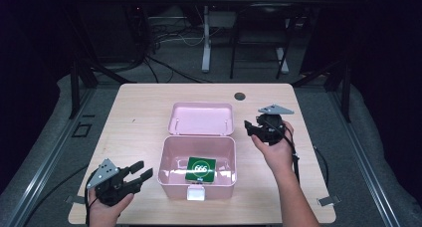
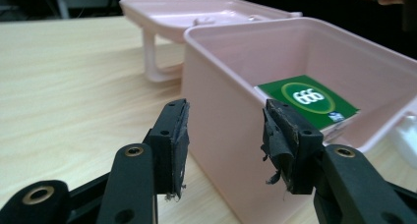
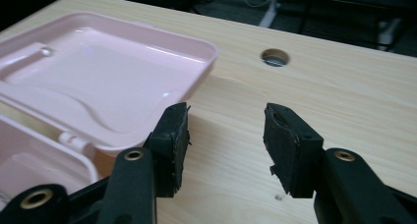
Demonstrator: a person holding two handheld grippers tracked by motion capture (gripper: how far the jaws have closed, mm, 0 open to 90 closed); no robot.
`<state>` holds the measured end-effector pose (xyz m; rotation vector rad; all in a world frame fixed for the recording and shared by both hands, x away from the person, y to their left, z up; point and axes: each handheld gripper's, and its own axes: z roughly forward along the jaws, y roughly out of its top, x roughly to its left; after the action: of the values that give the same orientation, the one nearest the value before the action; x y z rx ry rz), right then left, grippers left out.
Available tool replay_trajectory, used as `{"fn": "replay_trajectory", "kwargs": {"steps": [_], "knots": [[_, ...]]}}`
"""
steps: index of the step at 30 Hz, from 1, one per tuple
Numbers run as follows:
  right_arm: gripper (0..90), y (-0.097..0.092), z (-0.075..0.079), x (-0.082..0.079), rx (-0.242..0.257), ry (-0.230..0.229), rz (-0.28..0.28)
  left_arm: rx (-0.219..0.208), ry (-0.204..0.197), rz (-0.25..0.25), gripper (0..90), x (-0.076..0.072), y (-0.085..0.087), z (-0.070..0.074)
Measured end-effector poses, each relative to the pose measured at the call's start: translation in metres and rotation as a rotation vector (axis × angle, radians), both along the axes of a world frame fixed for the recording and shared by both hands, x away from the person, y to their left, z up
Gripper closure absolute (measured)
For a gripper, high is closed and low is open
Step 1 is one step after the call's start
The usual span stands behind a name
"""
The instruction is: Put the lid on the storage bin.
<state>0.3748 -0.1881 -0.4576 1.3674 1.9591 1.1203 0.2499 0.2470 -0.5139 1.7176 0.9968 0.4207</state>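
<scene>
Wooden table (image 1: 139, 112) under dark room | pink box (image 1: 171, 174) open at centre, lid (image 1: 201, 118) flat behind | green 666 card (image 1: 201, 170) on box floor | left gripper (image 1: 141, 170) just left of box, jaws apart, empty | right gripper (image 1: 250, 127) beside lid, jaws apart, empty

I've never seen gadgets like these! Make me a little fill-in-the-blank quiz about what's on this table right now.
1. The pink box has its lid swung ____.
2. Inside the box lies a green card printed with the number ____.
3. The left hand-held gripper and the right hand-held gripper both have their jaws ____, holding nothing.
4. Near the table's far edge is a small round ____.

Missing words: open; 666; open; hole
</scene>
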Motion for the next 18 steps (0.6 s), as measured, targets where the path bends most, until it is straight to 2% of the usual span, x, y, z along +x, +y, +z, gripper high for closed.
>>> {"fn": "replay_trajectory", "kwargs": {"steps": [1, 4, 7, 10, 11, 14, 17, 18], "knots": [[53.5, 0.003, -0.004, 0.002, -0.007, 0.027, 0.01, -0.01, 0.015, 0.001, 52.1, 0.001, 0.0, -0.001], [53.6, 0.007, -0.006, 0.001, -0.032, 0.024, 0.014, -0.007, 0.016, -0.003, 52.1, 0.001, 0.0, -0.002], [53.8, 0.011, -0.006, 0.002, -0.028, 0.026, 0.032, 0.004, 0.012, -0.004, 52.0, 0.001, -0.001, 0.001], [54.0, 0.014, -0.008, 0.004, -0.025, 0.033, 0.044, -0.004, 0.002, -0.014, 52.1, 0.004, -0.001, 0.005], [54.2, 0.016, -0.008, 0.005, 0.0, 0.048, 0.059, -0.008, 0.004, -0.013, 52.1, 0.004, -0.001, 0.007], [54.7, 0.018, -0.008, 0.005, 0.004, 0.053, 0.063, -0.015, -0.004, -0.023, 52.3, 0.008, -0.002, 0.011], [55.7, 0.017, -0.005, 0.01, 0.001, 0.108, 0.088, 0.001, -0.005, -0.034, 52.4, 0.012, -0.004, 0.013], [55.7, 0.017, -0.005, 0.01, 0.001, 0.108, 0.088, 0.001, -0.005, -0.034, 52.4, 0.012, -0.004, 0.013]]}}
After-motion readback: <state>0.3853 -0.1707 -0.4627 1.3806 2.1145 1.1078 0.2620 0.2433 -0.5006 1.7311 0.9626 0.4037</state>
